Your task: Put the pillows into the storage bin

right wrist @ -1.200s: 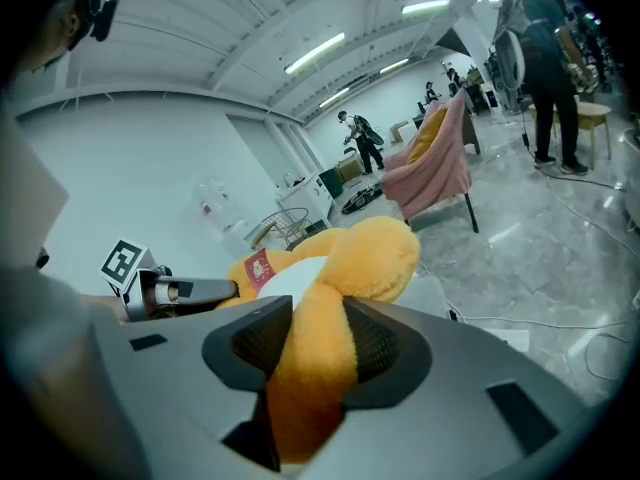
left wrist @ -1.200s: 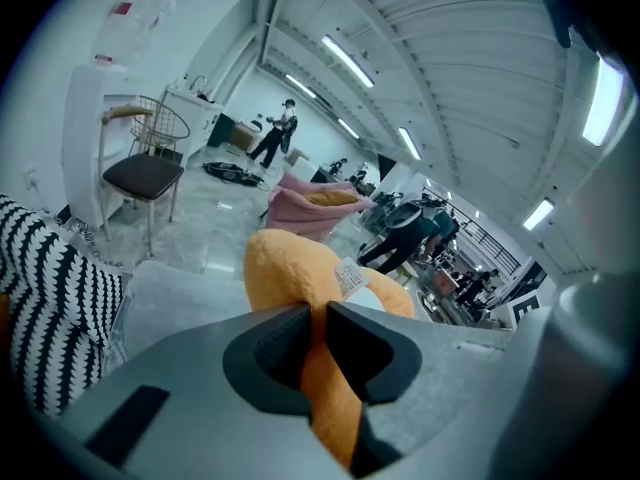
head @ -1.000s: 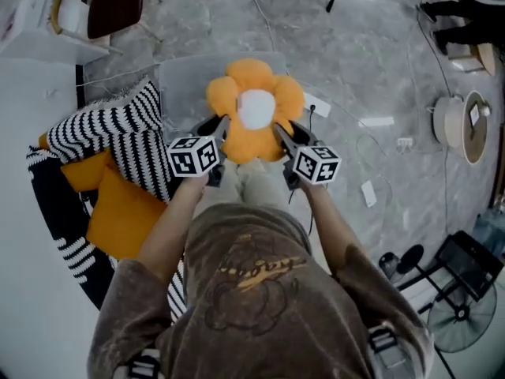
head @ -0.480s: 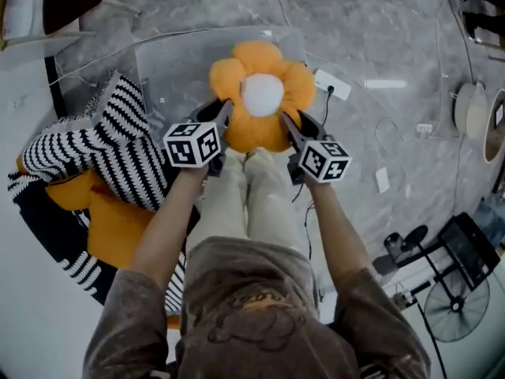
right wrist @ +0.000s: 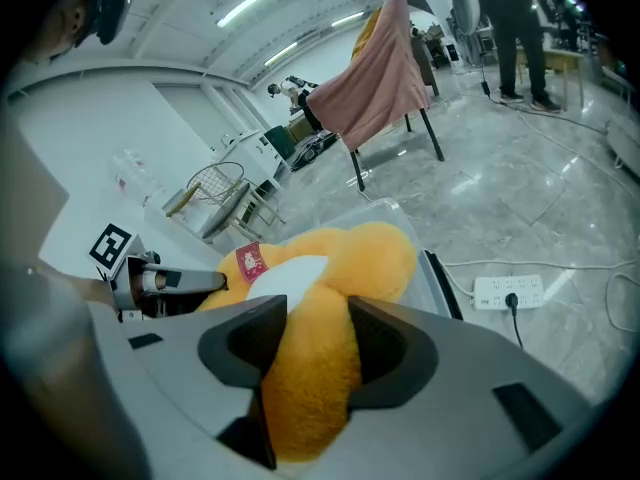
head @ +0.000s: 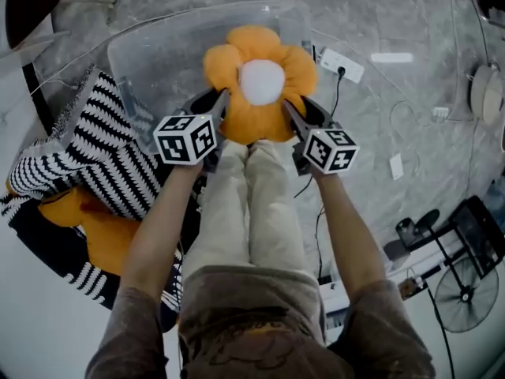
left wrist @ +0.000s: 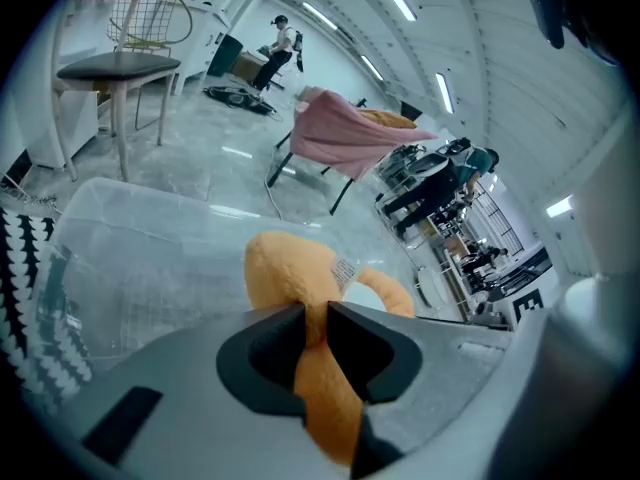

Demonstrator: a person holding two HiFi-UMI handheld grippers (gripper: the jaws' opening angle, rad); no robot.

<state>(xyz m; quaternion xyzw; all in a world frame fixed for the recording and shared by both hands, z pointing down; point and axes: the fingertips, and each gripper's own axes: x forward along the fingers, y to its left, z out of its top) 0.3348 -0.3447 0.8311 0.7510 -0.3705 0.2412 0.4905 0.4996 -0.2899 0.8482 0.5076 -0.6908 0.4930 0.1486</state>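
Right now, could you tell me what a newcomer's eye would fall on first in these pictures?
The bright orange flower pillow with its white middle, at the centre of the head view, draws the eye first. The left gripper and the right gripper each pinch one of its petals above the clear storage bin. Next comes the black-and-white striped fabric heaped over orange cushions at the left.

The orange flower-shaped plush pillow [head: 260, 85] has a white round centre. The clear plastic storage bin [head: 150, 54] lets the grey marbled floor [head: 410, 22] show through. Left of the left gripper [head: 221, 105] sit a black-and-white striped knitted throw [head: 102, 156] and a plain orange cushion [head: 102, 231].
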